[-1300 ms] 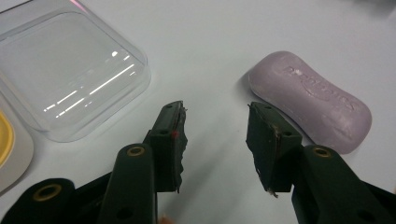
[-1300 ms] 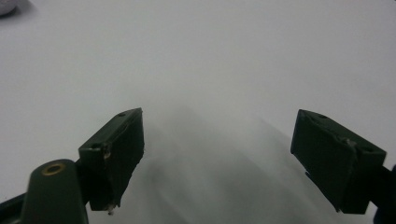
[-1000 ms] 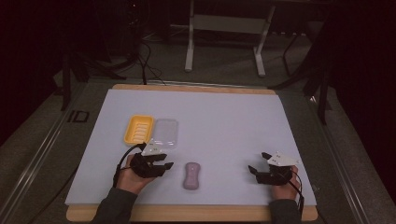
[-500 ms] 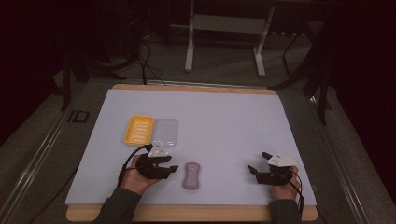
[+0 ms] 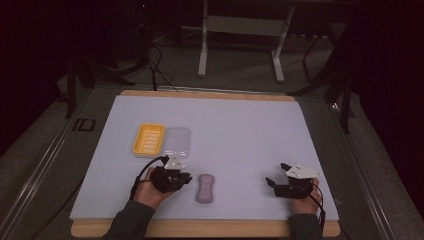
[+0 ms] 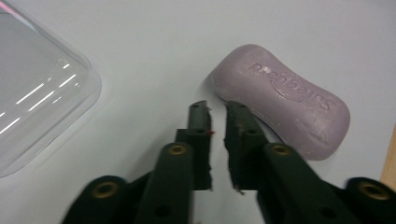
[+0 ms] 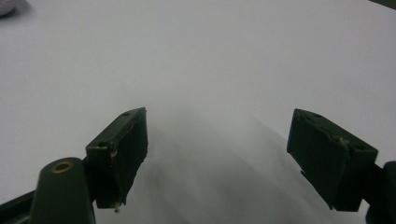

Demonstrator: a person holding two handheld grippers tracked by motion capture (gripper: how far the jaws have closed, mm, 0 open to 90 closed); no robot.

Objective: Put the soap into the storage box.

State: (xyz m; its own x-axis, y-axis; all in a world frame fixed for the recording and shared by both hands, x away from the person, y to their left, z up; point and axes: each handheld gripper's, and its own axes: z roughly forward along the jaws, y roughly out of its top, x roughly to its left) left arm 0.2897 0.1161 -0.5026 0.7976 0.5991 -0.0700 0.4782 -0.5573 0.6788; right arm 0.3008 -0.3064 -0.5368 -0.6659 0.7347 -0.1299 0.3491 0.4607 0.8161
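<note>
Soap bar (image 5: pixel 205 188), pale purple, lies flat on the white table sheet (image 5: pixel 240 130) at lower centre of the high view, just right of my left gripper (image 5: pixel 183 179). In the left gripper view the same soap bar (image 6: pixel 285 99) sits at centre right, brand lettering stamped on its top face, with the tongs drawn nearly together, a thin slit between them, holding nothing. One tong tip reaches the near edge of the bar; I cannot tell if it touches.

Compared with a second ago, my left gripper has slid down and away from the clear lid (image 5: pixel 178 140), which lies beside the yellow soap dish (image 5: pixel 148 139) at centre left of the high view, their sides touching. The lid's rounded corner (image 6: pixel 42 88) shows at the upper left of the left gripper view.

My right gripper (image 5: pixel 273 183) has kept its place at the lower right of the high view, well apart from the soap. In the right gripper view its tongs (image 7: pixel 219 158) stand wide apart over bare white sheet.
</note>
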